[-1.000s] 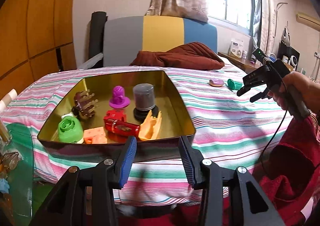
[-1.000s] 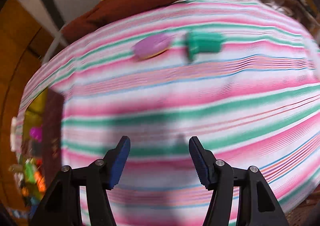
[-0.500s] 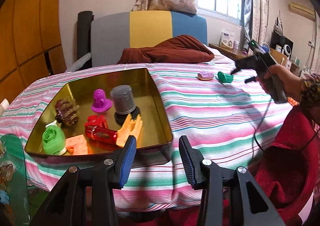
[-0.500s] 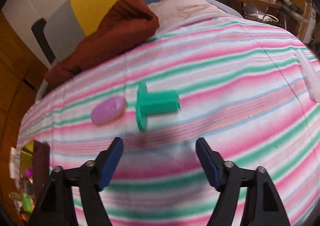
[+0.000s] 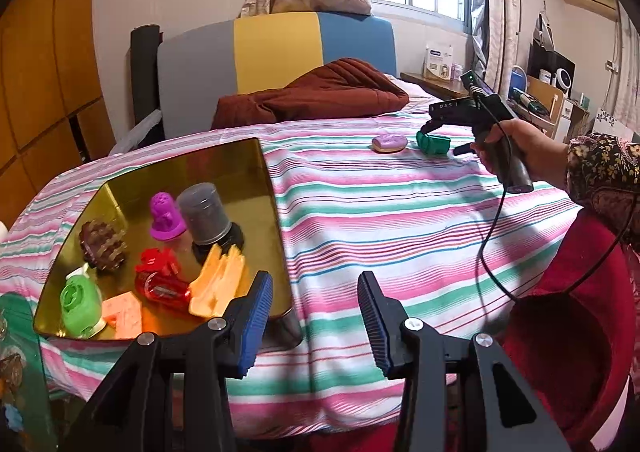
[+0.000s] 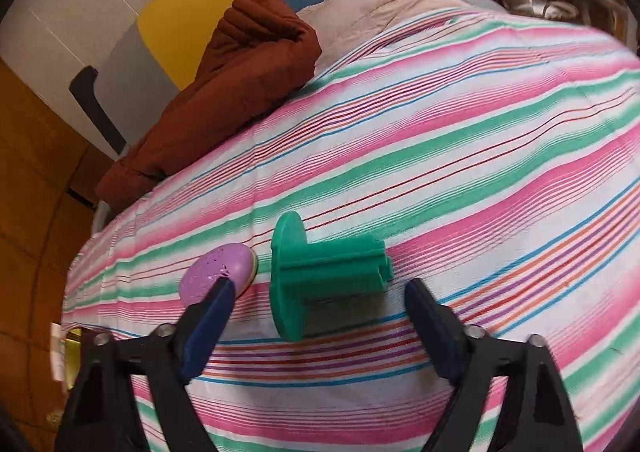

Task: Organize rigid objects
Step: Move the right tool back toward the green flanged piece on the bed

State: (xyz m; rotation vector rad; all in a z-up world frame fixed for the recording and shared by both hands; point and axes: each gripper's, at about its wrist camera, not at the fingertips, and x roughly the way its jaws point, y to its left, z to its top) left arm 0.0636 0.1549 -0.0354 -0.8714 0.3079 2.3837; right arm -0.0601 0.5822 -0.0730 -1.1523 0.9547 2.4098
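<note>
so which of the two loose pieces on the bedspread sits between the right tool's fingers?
The green flanged spool, lying on its side. The purple oval piece lies outside the gap.

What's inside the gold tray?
In the gold tray: green cap, brown spiky piece, purple figure, grey cylinder, red part, orange pieces. What lies beneath them is covered.

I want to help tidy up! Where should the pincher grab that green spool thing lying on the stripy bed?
Probably the stem of the green spool, from above. It lies on its side with its wide round disc facing the purple piece, so the narrower ribbed stem fits between the fingers. The right gripper already straddles it, jaws closing but not yet touching.
</note>
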